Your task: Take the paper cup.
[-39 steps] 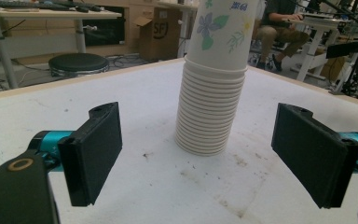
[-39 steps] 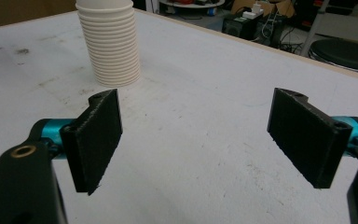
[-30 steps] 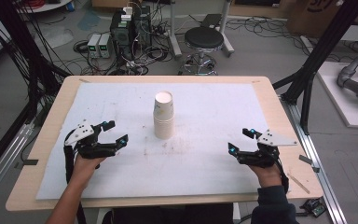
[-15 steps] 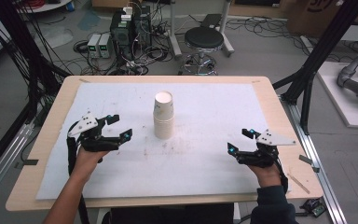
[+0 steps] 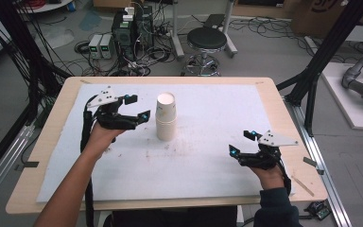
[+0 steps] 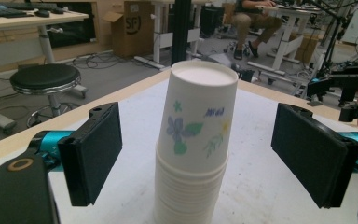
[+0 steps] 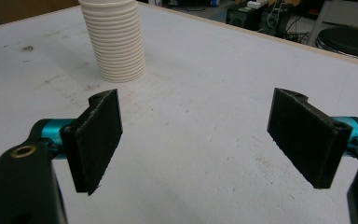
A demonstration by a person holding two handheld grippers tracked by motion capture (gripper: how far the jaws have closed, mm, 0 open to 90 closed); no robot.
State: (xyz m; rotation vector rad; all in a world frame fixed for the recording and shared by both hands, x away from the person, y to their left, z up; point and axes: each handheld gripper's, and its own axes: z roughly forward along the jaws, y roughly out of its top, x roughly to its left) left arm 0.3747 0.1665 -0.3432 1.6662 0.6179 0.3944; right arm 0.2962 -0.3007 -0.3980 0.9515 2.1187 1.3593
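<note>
a: where's the stack of paper cups [image 5: 165,117]?
b: upright mid-surface [image 5: 208,156], on the white sheet.
a: and the left gripper [image 5: 137,108]?
b: jaws wide apart, empty, just beside the stack, facing it.
a: the right gripper [image 5: 242,143]?
b: also wide open, empty, well apart near the surface's right edge.

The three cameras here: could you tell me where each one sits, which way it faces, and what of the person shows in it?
High view: above the person's side, facing forward and down on the table; both forearms, left gripper and right gripper show.
Left gripper view: on the left gripper, level with the stack of paper cups; its open jaws frame the stack.
Right gripper view: on the right gripper, low over the white mat; its open jaws show.
All three share the cup stack.
</note>
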